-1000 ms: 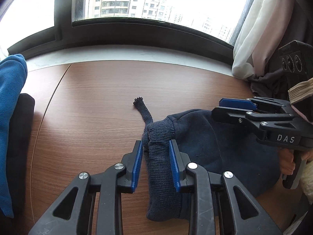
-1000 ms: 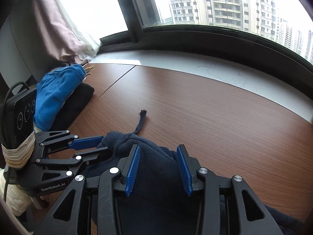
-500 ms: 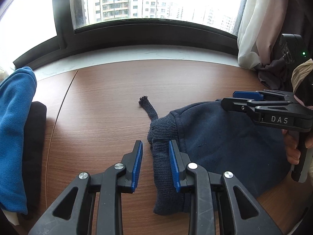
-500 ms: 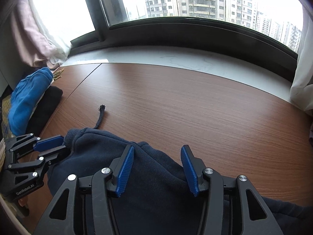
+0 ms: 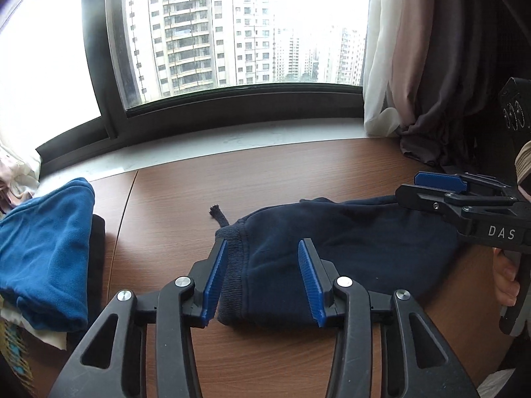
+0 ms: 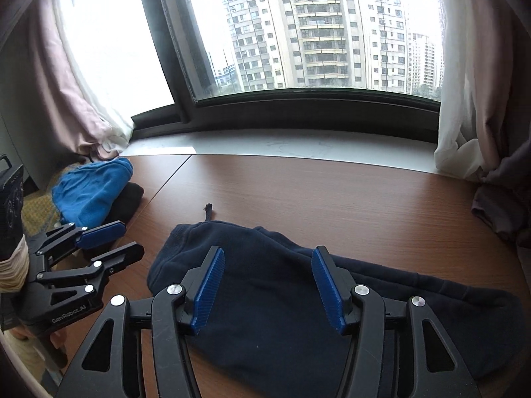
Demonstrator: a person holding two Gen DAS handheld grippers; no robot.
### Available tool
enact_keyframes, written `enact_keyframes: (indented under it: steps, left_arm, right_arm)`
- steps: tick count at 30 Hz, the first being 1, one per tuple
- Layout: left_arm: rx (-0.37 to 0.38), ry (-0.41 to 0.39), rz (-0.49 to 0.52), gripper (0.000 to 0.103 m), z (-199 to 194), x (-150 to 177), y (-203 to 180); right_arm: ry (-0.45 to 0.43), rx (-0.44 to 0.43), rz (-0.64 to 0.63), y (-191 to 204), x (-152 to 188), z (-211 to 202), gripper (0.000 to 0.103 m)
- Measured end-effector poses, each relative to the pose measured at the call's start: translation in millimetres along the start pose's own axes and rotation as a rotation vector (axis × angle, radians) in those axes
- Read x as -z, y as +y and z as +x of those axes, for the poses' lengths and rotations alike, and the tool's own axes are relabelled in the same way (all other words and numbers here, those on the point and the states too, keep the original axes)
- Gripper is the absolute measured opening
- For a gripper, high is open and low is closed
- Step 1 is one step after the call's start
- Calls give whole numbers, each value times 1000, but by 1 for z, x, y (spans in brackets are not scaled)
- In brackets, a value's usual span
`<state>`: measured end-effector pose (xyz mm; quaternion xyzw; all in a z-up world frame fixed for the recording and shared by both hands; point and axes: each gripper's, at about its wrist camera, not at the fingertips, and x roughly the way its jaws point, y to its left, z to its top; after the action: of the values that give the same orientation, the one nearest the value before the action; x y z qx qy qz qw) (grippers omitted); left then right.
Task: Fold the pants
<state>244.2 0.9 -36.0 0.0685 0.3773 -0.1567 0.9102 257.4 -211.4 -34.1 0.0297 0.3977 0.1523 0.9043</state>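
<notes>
- Pants (image 5: 348, 252): dark navy, lying bunched on the brown table (image 5: 298, 179), ribbed waistband end toward my left side, the rest trailing off to my right (image 6: 431, 298).
- Drawstring (image 5: 217, 214): one frayed cord end poking out past the waistband onto the bare wood, pointing toward the window.
- My left gripper (image 5: 262, 278): fingers spread wide, hovering low over the waistband end; the ribbed band shows between the blue pads (image 5: 214, 275), gripping nothing. From the right wrist view it sits at the left edge (image 6: 109, 242), just beside the pants and apart from the cloth.
- My right gripper (image 6: 268, 285): fingers spread wide above the middle of the pants, cloth visible between the pads (image 6: 327, 292), nothing pinched. From the left wrist view it enters from the right (image 5: 431, 187), over the far edge of the pants.
- My right hand (image 5: 506, 277): bare fingers wrapped around the handle.
- Blue fleece garment (image 5: 46, 245): folded, at the table's left edge, resting on a black garment (image 5: 96, 255), well apart from the pants.
- Curtains (image 5: 415, 66): pale and grey panels, hanging at the right end of the window, hems bunched on the sill and table corner.
- Window (image 6: 315, 33): tall apartment blocks outside.
</notes>
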Motion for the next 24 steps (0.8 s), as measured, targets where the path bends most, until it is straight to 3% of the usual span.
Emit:
enact_keyframes:
  steps: [15, 19, 24]
  left_arm:
    - [118, -78, 122, 63, -56, 9, -84]
    - [105, -99, 145, 71, -62, 9, -117]
    - [76, -104, 117, 73, -57, 9, -157]
  right_arm:
    - [-125, 181, 229, -32, 69, -121, 56]
    - [-154, 188, 294, -49, 85, -141, 56]
    - [-167, 180, 317, -78, 103, -161, 56]
